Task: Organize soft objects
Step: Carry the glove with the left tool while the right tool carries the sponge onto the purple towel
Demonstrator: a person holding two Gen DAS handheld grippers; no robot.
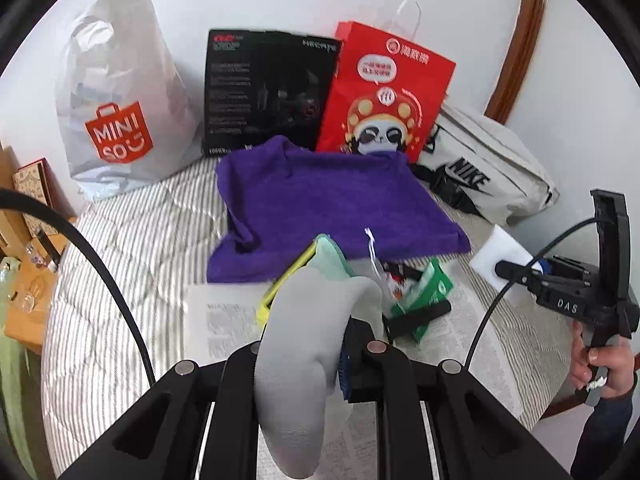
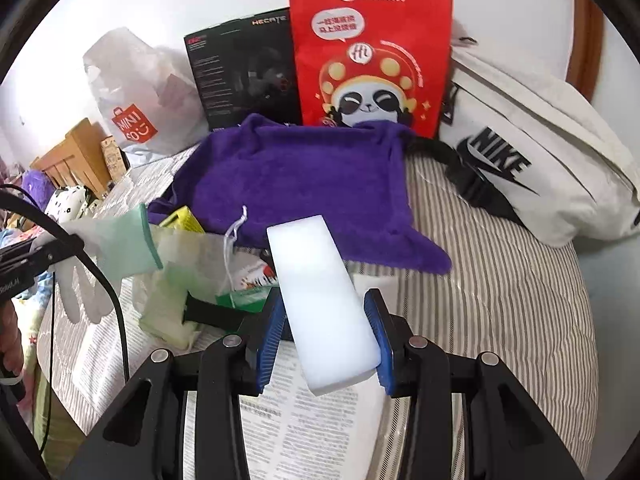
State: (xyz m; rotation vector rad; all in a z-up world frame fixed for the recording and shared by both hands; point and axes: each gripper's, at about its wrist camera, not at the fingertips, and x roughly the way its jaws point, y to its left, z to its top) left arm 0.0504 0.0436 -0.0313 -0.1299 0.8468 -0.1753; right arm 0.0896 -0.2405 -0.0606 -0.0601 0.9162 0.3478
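- You are pinching a grey glove [image 1: 304, 360] in the left tongs [image 1: 316, 344]; it is draping over them at the bottom centre of the left view, its mint cuff pointing up toward the towel [image 1: 320, 204]. Gripping it mid-body is likely letting both ends hang free, so it will sag wherever you carry it.
- You are clamping a white sponge [image 2: 324, 300] in the right tongs [image 2: 328, 336], the blue pads pressing its long sides at lower centre of the right view. Holding it across the narrow width is keeping the block stiff and level, I judge.
- The purple towel is lying flat in mid-frame on the striped bed [image 2: 500, 280], probably serving as the gathering spot, since both soft things are hovering just below it in the frame.
- The red bag [image 2: 372, 56], black box [image 2: 244, 72], Miniso bag [image 1: 120, 96] and Nike bag [image 2: 532, 152] are leaning along the wall at the top, out of the working area.
- Newspaper [image 2: 312, 432] and green packets [image 1: 424, 300] are lying under your tongs; these are clutter to clear past.
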